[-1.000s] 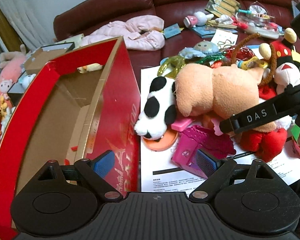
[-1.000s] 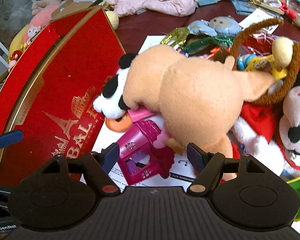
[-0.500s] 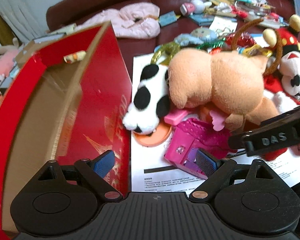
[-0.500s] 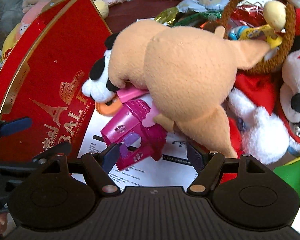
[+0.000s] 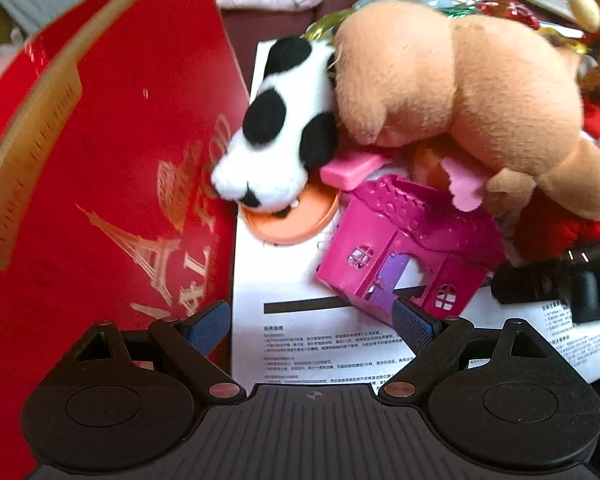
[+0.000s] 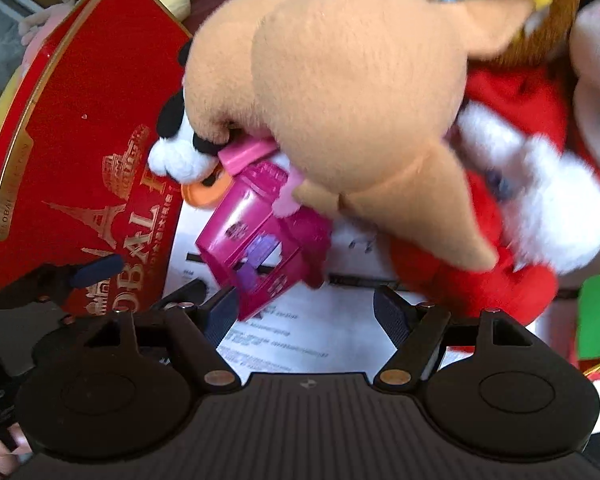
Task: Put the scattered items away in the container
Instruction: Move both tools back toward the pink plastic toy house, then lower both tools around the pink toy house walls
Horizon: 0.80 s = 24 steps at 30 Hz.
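Both grippers, left (image 5: 311, 325) and right (image 6: 305, 309), hang with fingers apart, holding nothing. The pink toy house (image 5: 408, 256) lies on paper (image 5: 300, 344), right of the red box (image 5: 112, 168), under the tan plush (image 5: 460, 88).

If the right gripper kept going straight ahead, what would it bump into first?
Probably the magenta plastic toy house, close ahead of the open right gripper and slightly left; the tan plush toy lies beyond. Depth is uncertain.
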Each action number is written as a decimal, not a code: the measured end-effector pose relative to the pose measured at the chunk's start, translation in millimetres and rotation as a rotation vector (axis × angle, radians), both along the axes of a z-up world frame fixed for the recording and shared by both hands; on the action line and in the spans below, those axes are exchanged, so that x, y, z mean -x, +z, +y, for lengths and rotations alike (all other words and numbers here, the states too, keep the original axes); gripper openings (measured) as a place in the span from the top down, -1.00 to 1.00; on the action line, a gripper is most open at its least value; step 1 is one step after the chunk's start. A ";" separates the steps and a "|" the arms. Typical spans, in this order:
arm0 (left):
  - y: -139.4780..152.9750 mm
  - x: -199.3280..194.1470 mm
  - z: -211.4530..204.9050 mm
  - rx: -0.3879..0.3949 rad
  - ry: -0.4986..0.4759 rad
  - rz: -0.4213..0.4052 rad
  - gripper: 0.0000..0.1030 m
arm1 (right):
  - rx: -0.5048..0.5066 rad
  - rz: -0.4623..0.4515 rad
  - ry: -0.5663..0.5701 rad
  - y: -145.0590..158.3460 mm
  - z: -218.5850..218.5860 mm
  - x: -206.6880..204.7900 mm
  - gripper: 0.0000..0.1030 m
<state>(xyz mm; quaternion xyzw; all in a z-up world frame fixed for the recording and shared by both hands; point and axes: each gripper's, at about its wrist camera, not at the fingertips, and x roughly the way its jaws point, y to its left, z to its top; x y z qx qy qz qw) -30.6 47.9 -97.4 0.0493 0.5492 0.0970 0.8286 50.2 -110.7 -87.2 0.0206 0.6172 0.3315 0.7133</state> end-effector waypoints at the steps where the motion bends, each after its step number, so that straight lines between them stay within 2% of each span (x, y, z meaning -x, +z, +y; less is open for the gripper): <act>1: -2.6 -2.0 2.4 0.010 0.013 0.003 -0.84 | 0.006 0.006 -0.001 -3.0 1.0 0.3 -0.51; 8: -21.4 -18.0 15.3 0.014 0.093 0.007 -0.85 | 0.041 0.066 -0.049 -21.3 5.4 -6.2 -0.51; 16: -38.9 -11.8 21.5 0.051 0.099 0.050 -0.86 | 0.078 0.111 -0.039 -39.8 22.3 -4.9 -0.50; 20: -42.2 -1.6 23.2 0.088 0.090 0.075 -0.87 | 0.102 0.083 -0.010 -44.7 22.3 -1.4 -0.47; 24: -44.0 11.0 15.5 0.120 0.066 0.094 -0.87 | 0.121 0.035 0.017 -45.5 18.9 0.6 -0.32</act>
